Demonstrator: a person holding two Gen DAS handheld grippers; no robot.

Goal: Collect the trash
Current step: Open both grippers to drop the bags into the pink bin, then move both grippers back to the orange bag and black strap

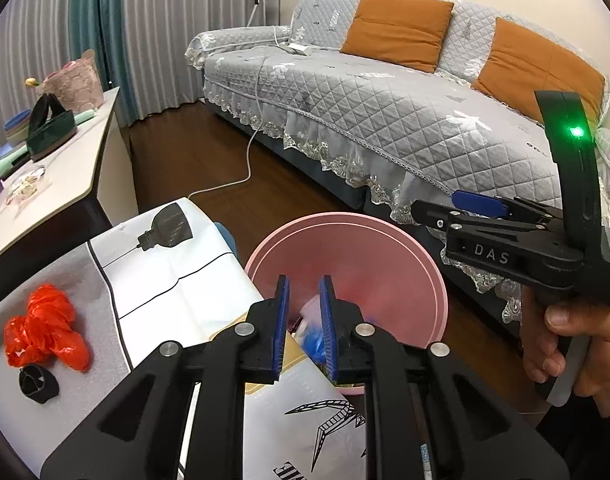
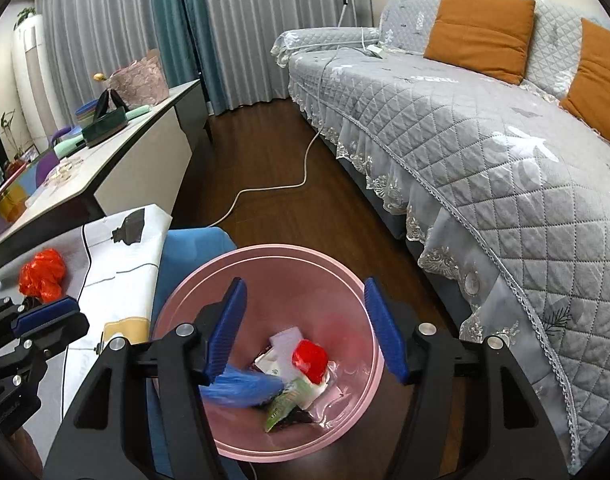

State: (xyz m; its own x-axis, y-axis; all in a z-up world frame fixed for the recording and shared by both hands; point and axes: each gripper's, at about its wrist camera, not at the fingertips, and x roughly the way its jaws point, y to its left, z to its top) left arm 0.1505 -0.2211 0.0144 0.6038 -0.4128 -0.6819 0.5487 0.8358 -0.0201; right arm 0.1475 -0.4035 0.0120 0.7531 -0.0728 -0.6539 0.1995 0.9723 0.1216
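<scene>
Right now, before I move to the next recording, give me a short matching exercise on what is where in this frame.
Things:
1. orange-red plastic bag
2. blue wad
3. orange cushions
4. white cable

Places:
a. on the sofa
b. on the wooden floor
c. on the cloth-covered table
d. inside the pink bin

Pairs: 1-c, 2-d, 3-a, 4-b

Both wrist views look down past their fingers from above, sharing the pink bin [image 2: 265, 360], sofa [image 1: 385, 112] and floor
</scene>
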